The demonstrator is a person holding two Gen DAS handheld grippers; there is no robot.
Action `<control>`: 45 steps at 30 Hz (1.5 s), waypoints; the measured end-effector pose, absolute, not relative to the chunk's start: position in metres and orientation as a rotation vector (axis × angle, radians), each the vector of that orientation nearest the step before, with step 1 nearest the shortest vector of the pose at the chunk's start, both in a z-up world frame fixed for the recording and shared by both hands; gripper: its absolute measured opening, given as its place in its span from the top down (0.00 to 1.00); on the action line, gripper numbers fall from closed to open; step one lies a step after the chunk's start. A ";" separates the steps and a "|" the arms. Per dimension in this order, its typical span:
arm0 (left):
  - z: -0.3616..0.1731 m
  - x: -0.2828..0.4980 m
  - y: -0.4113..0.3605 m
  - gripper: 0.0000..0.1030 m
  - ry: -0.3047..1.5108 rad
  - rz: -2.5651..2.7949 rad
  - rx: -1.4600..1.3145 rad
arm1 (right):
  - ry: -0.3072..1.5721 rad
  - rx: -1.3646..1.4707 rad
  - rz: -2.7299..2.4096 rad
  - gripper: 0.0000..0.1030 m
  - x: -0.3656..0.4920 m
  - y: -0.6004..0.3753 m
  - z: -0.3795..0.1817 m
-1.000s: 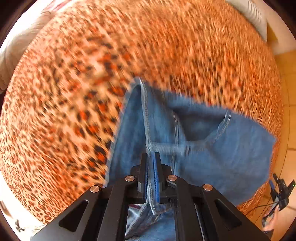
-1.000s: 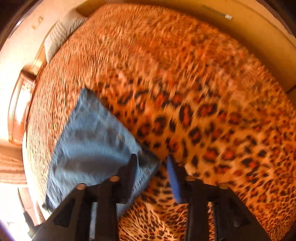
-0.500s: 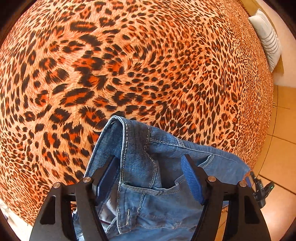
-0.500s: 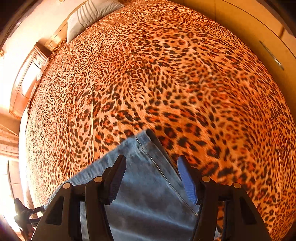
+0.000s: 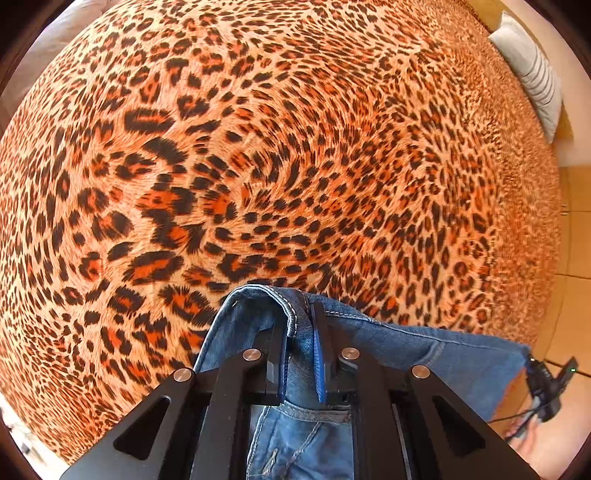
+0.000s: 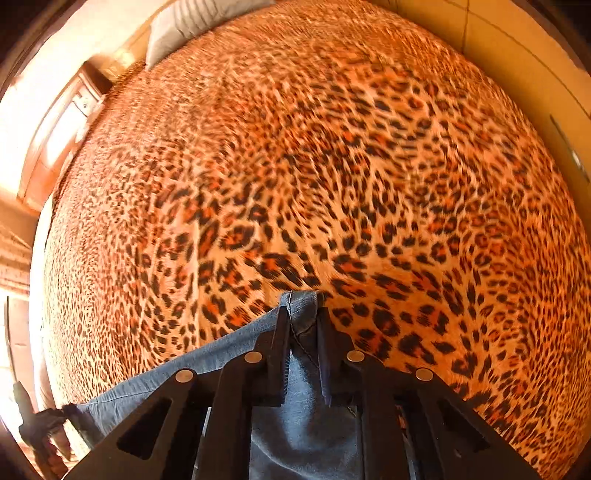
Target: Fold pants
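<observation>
The blue jeans (image 5: 424, 354) lie at the near edge of a leopard-print bed (image 5: 258, 166). My left gripper (image 5: 299, 332) is shut on a bunched, stitched edge of the jeans near a pocket. In the right wrist view my right gripper (image 6: 303, 325) is shut on a hemmed corner of the jeans (image 6: 221, 358), which stretch away to the left. Both grips sit just above the bedspread (image 6: 332, 166).
A white striped pillow (image 5: 532, 70) lies at the far end of the bed, also in the right wrist view (image 6: 192, 22). Tiled floor (image 5: 576, 258) runs along the bed's right side. A wooden nightstand (image 6: 62, 140) and a wardrobe wall (image 6: 517, 48) border the bed.
Half a second ago both grippers were open around the denim; now both have shut on it. The left gripper let go and took hold again within the last second.
</observation>
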State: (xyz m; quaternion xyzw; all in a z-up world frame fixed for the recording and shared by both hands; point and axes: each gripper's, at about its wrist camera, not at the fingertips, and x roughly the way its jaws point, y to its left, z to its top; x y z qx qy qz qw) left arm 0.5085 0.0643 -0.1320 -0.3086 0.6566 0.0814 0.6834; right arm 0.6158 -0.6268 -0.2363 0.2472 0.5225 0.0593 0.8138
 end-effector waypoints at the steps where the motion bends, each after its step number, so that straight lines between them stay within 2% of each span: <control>1: -0.127 0.506 0.070 0.87 1.456 0.139 -0.732 | 1.103 0.534 0.126 0.79 0.614 -0.629 -0.235; 2: -0.121 0.504 0.077 0.84 1.435 0.093 -0.782 | 1.100 0.569 0.128 0.75 0.612 -0.636 -0.237; 3: -0.115 0.501 0.086 0.71 1.407 0.061 -0.829 | 1.092 0.617 0.139 0.67 0.608 -0.644 -0.238; 4: -0.108 0.498 0.094 0.46 1.371 0.049 -0.866 | 1.084 0.667 0.153 0.55 0.604 -0.656 -0.241; 6: -0.100 0.494 0.103 0.21 1.335 0.097 -0.866 | 1.083 0.715 0.157 0.44 0.603 -0.667 -0.242; 7: -0.099 0.493 0.104 0.21 1.332 0.112 -0.851 | 1.084 0.717 0.159 0.39 0.603 -0.667 -0.242; 11: -0.122 0.499 0.080 0.22 1.424 0.094 -0.832 | 1.109 0.693 0.191 0.39 0.609 -0.656 -0.246; 12: -0.127 0.499 0.072 0.27 1.450 0.079 -0.819 | 1.108 0.677 0.193 0.39 0.608 -0.650 -0.246; 14: -0.140 0.505 0.050 0.56 1.525 0.078 -0.687 | 1.123 0.629 0.193 0.39 0.611 -0.640 -0.246; 15: -0.144 0.505 0.038 0.75 1.574 0.066 -0.586 | 1.129 0.607 0.180 0.39 0.612 -0.636 -0.246; 16: -0.146 0.503 0.024 0.77 1.607 0.078 -0.434 | 1.140 0.591 0.167 0.39 0.613 -0.633 -0.247; 19: -0.148 0.495 -0.005 0.74 1.595 0.114 -0.045 | 1.145 0.603 0.162 0.39 0.610 -0.634 -0.251; 20: -0.149 0.495 -0.010 0.74 1.597 0.115 -0.007 | 1.140 0.602 0.163 0.39 0.610 -0.635 -0.253; 23: -0.125 0.496 -0.008 0.76 1.535 0.041 -0.101 | 1.146 0.620 0.163 0.39 0.599 -0.647 -0.253; 24: -0.114 0.496 -0.002 0.73 1.499 0.014 -0.167 | 1.136 0.640 0.170 0.39 0.596 -0.652 -0.251; 26: -0.096 0.497 0.017 0.51 1.428 -0.024 -0.327 | 1.117 0.673 0.183 0.38 0.592 -0.660 -0.247; 27: -0.093 0.498 0.028 0.33 1.408 -0.011 -0.380 | 1.110 0.693 0.194 0.33 0.592 -0.663 -0.246; 28: -0.093 0.501 0.036 0.25 1.391 0.013 -0.424 | 1.107 0.702 0.199 0.31 0.592 -0.665 -0.246; 34: -0.142 0.525 0.044 0.26 1.515 0.060 -0.564 | 1.133 0.747 0.238 0.30 0.607 -0.654 -0.251; 37: -0.182 0.548 0.040 0.29 1.601 0.143 -0.600 | 1.154 0.618 0.246 0.31 0.612 -0.633 -0.248; 38: -0.179 0.553 0.035 0.31 1.589 0.169 -0.561 | 1.159 0.538 0.235 0.35 0.613 -0.623 -0.244; 39: -0.173 0.558 0.029 0.58 1.566 0.173 -0.516 | 1.169 0.436 0.203 0.63 0.614 -0.613 -0.240; 40: -0.169 0.565 0.021 0.99 1.561 0.150 -0.460 | 1.176 0.389 0.200 0.81 0.613 -0.605 -0.237; 41: -0.166 0.567 0.018 0.95 1.559 0.139 -0.435 | 1.170 0.403 0.208 0.88 0.611 -0.604 -0.235; 45: -0.135 0.562 0.014 0.97 1.460 0.133 -0.357 | 1.067 0.470 0.190 0.88 0.590 -0.614 -0.211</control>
